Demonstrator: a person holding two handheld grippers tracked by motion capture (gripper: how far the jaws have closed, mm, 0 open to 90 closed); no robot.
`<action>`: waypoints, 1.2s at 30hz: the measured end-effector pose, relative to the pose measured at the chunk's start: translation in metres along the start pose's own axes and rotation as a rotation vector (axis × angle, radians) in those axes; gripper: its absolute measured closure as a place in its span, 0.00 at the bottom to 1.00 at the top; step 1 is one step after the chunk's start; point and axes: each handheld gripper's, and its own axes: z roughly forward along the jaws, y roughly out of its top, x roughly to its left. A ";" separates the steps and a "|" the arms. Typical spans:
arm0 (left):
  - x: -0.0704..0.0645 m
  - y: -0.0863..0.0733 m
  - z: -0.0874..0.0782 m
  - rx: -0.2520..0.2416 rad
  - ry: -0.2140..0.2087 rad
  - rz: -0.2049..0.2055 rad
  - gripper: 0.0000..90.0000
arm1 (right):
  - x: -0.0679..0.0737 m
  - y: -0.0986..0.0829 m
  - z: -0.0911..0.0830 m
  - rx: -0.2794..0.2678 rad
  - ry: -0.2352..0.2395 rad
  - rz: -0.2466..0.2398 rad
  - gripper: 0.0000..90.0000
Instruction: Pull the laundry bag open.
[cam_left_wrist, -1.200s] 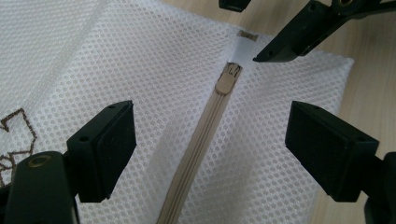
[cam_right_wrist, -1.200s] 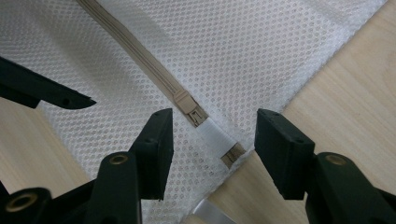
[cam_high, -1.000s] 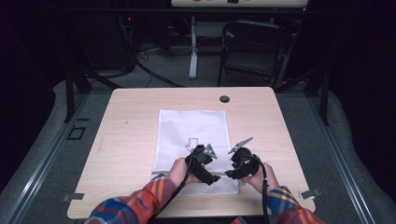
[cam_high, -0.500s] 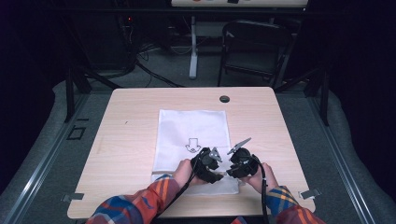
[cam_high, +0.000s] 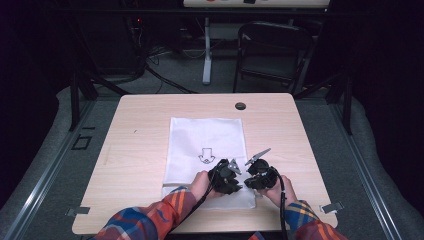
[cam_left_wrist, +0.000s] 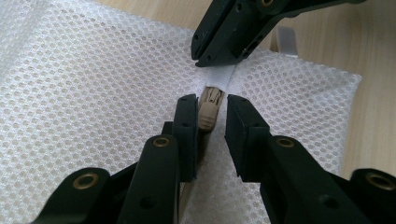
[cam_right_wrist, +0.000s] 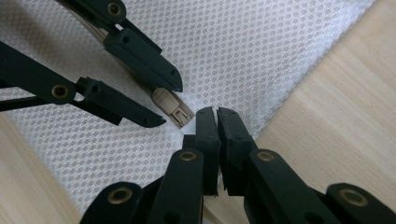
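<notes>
A: Where is the white mesh zip bag (cam_high: 205, 150)?
B: Flat on the light wooden table (cam_high: 130, 145), both grippers at its near edge.
A: And the left gripper (cam_left_wrist: 208, 114)?
B: Its jaws stand apart on either side of the beige plastic zipper pull (cam_left_wrist: 208, 109), not clamped on it.
A: The right gripper (cam_right_wrist: 211, 114)?
B: Clenched on the white fabric tab (cam_left_wrist: 220, 77) just beside that pull.
</notes>
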 end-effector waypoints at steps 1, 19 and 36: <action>0.000 0.000 0.000 0.009 -0.003 0.000 0.82 | -0.001 0.000 0.000 0.017 -0.004 -0.014 0.98; -0.002 -0.004 -0.001 -0.023 0.019 0.021 0.90 | 0.001 -0.003 0.004 -0.016 -0.005 -0.014 1.00; -0.003 -0.004 -0.002 -0.008 0.025 0.030 0.90 | 0.001 -0.002 0.002 0.006 -0.021 -0.022 1.00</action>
